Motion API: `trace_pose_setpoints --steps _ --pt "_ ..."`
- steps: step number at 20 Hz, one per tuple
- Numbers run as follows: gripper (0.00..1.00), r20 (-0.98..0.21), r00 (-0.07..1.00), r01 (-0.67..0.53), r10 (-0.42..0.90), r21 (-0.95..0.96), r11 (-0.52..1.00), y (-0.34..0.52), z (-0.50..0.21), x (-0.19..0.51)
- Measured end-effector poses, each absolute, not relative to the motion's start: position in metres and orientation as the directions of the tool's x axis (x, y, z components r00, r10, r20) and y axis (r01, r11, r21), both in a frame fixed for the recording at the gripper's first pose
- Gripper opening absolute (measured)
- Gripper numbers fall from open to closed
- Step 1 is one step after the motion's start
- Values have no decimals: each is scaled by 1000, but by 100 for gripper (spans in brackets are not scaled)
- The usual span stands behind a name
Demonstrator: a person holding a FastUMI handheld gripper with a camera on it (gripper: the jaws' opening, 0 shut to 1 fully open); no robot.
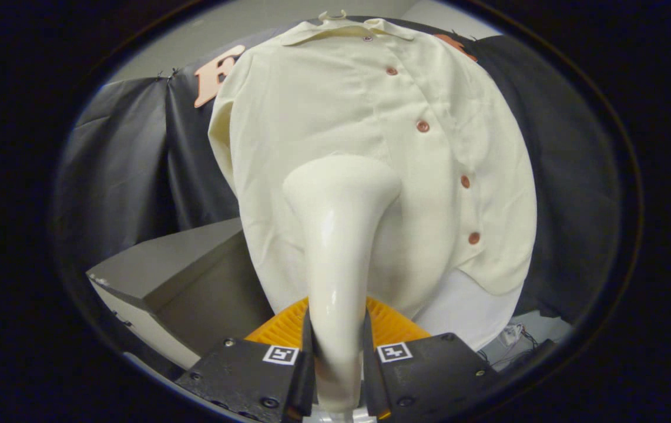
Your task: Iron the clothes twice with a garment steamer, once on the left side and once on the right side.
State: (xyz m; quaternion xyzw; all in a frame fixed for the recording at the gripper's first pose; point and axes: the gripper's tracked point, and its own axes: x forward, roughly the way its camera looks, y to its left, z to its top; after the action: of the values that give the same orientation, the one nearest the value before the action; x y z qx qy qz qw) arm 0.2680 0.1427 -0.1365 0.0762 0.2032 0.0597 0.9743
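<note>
dark cloth wall (136, 164) behind, grey box (194, 264) low beside shirt. gripper (335, 352) clamped on one garment steamer (338, 247), both fingers pressing handle. steamer long axis runs straight ahead from fingers, head against shirt front. one cream shirt (324, 117) hangs upright, five buttons (422, 126) down placket beside head.

A cream steamer (338, 235) stands upright, head against a hanging cream shirt (371, 147) with 5 reddish buttons.

The gripper (336, 346) points forward and slightly upward, its two fingers (303, 358) closed tight on the handle of the garment steamer (338, 235) between them.
</note>
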Motion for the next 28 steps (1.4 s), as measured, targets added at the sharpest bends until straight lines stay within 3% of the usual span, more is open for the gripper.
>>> trace_pose_setpoints --steps 13,22,28 --pt "35 -493 847 -51 199 297 953 149 -260 244" --pt "35 -521 831 -22 196 320 947 147 -275 246" --pt "35 -517 834 -60 194 264 963 147 -225 256"
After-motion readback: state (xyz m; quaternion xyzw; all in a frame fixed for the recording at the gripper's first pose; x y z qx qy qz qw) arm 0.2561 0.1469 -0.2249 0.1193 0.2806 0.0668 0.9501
